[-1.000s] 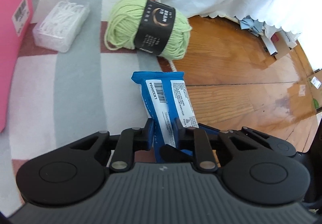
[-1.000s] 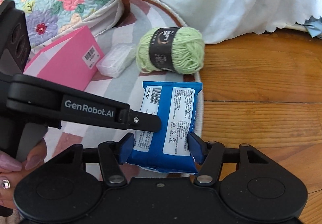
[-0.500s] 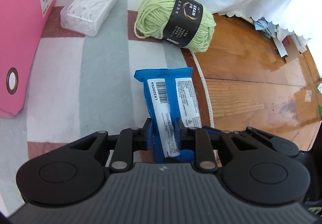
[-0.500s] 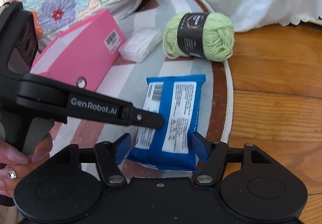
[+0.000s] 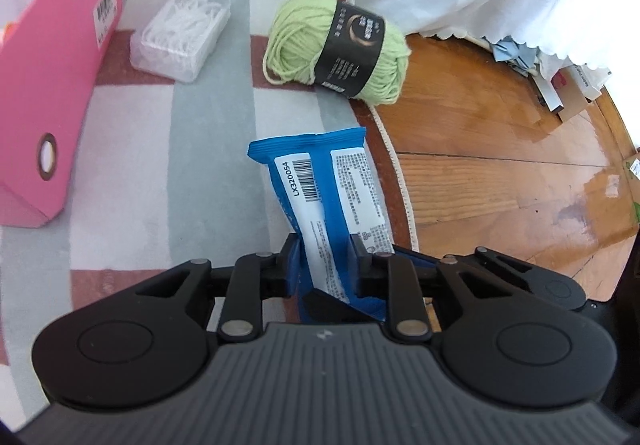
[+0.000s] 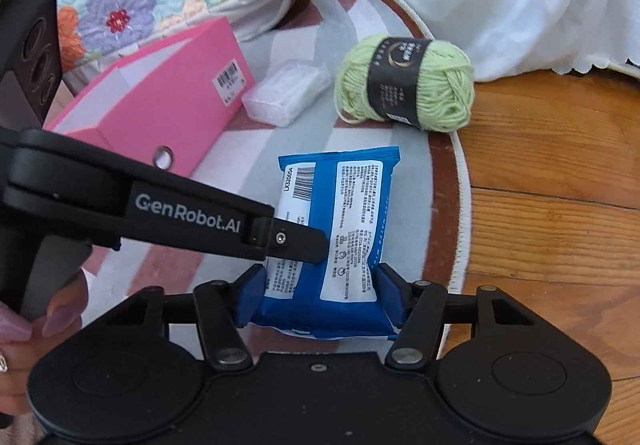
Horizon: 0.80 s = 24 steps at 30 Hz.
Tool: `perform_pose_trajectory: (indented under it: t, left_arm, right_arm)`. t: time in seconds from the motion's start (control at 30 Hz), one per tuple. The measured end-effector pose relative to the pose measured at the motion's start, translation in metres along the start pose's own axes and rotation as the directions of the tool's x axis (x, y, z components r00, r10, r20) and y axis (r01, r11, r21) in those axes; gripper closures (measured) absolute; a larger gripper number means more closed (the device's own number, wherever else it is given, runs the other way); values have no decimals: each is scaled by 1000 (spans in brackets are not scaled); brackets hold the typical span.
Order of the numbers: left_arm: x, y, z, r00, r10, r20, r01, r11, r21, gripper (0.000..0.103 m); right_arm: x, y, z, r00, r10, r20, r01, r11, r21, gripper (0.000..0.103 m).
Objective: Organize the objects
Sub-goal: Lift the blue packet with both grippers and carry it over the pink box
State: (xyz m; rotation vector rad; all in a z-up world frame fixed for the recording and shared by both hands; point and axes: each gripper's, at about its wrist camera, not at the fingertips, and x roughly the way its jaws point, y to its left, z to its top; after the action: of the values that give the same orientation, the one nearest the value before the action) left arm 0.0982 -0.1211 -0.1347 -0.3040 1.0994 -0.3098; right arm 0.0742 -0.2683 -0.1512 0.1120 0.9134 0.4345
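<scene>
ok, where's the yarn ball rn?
The green yarn ball lies at the rug's edge in both views, beyond the blue packet, right of the clear box.

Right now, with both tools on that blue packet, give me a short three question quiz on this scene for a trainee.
1. True or false: the blue packet is held by both the left tool and the right tool.
2. Which item lies partly over the rug's edge, by the wooden floor? A. clear plastic box B. green yarn ball C. pink file box
3. Fill in: the yarn's paper band is ____ in colour.

Key: 1 true. 2 B. 3 black.
</scene>
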Motion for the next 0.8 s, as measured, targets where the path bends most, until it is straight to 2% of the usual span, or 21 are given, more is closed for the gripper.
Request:
perform_pose_trajectory:
  t: [0.1, 0.23, 0.53, 0.67, 0.8]
  left_arm:
    - [-13, 2, -1, 1000, -15, 7, 15, 1000, -14, 79]
    - [-30, 1, 0, 1000, -19, -16, 19, 1000, -3, 76]
    - [-75, -18, -8, 999, 20, -50, -14, 994, 107, 76]
    - [-95, -22, -8, 997, 43, -60, -36, 993, 114, 76]
    - [-118, -21, -6, 998, 38, -50, -32, 994, 105, 76]
  right_arm:
    - [-7, 9, 2, 1000, 11, 7, -11, 1000, 1, 38]
    - [-16, 17, 7, 999, 42, -25, -42, 999, 10, 35]
    - [-46, 47, 17, 996, 42, -83, -44, 999, -29, 35]
    - [-65, 62, 24, 996, 45, -83, -49, 998, -44, 35]
    - [-79, 79, 32, 995, 37, -89, -44, 996, -77, 35]
